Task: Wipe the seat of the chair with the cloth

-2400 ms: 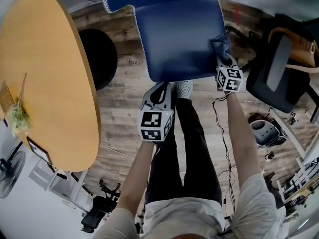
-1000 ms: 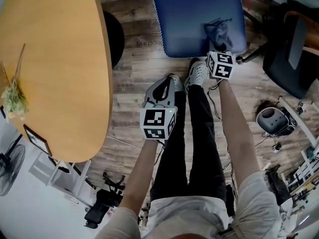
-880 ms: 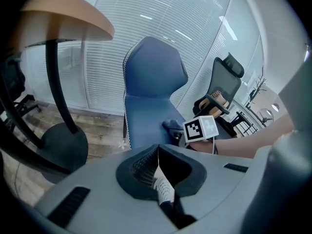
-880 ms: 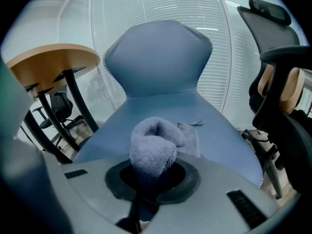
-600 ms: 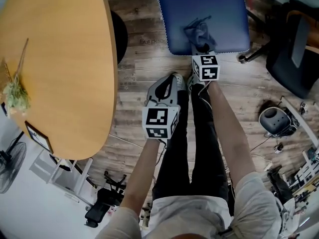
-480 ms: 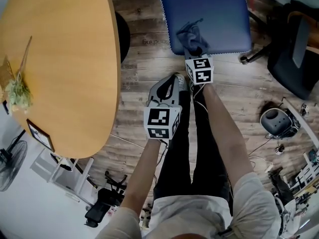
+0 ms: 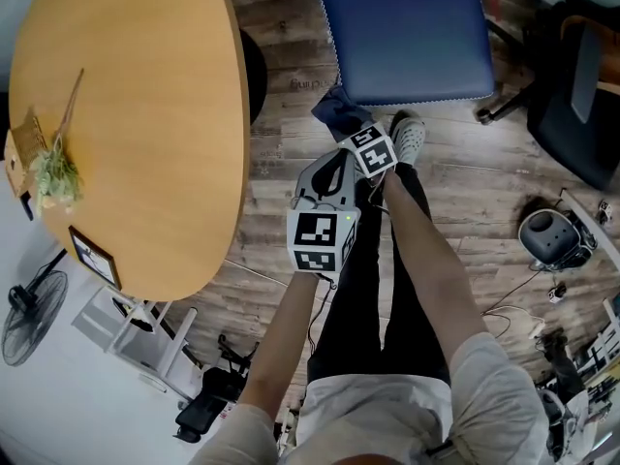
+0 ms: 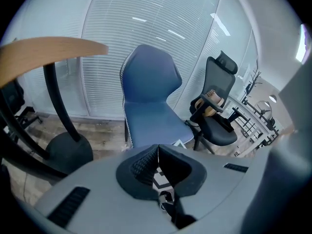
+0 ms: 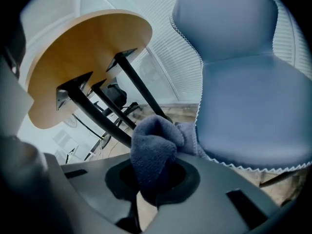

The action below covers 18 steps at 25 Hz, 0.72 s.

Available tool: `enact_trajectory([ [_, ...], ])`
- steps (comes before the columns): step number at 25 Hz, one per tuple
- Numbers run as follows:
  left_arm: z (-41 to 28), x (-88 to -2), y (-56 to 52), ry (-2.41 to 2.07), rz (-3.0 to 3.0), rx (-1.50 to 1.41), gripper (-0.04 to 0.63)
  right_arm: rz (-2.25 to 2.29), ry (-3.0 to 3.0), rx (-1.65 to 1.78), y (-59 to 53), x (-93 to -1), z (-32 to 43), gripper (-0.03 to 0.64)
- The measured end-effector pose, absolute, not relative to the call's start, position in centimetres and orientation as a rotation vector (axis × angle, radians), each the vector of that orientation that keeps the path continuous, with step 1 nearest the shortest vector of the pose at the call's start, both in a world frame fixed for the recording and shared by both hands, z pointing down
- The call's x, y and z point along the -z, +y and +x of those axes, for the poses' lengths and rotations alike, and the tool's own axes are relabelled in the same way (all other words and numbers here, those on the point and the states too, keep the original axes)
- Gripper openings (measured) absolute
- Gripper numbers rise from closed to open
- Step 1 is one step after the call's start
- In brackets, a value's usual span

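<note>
my right hand-held gripper (image 9: 155, 179) is clenched on the blue cloth (image 9: 155, 147), which bunches up and hides its tips. the chair seat (image 9: 253, 106) lies just ahead-right; i can't tell if they touch. left hand-held gripper (image 8: 157, 167) is pinched together, empty.

The head camera looks almost straight down from high up. It sees the floor (image 7: 281, 163), the chair (image 7: 402, 32) seat at the top, the tabletop (image 7: 126, 114) at the left, and both grippers in the middle. The camera on the left gripper (image 7: 336, 163) sits low and looks level across the floor. From there the chair shows whole, seat and back, a little way off, with the tabletop's edge up at the left. The camera on the right gripper (image 7: 341, 127) is very near the seat's front edge and tilts up, with the cloth (image 9: 153, 150) close in front. It sees the tabletop from below. All three views share the chair and the tabletop.
</note>
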<state>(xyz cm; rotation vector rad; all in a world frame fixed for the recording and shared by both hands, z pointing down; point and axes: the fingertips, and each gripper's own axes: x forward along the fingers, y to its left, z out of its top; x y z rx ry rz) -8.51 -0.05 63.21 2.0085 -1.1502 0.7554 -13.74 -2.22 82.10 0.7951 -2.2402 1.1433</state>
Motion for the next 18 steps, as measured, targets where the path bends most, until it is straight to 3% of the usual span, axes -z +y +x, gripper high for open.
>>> enact_trajectory([
  [7, -9.5, -59.7, -1.0, -1.169, 2.048, -0.765, 0.028, 0.952, -2.3, -1.248, -1.0, -75.6, -11.5, 0.049],
  [18, -7.7, -51.6, 0.6, -1.165, 2.09, -0.769, 0.028, 1.351, -2.27, -1.311, 0.5, -58.5, 2.3, 0.049],
])
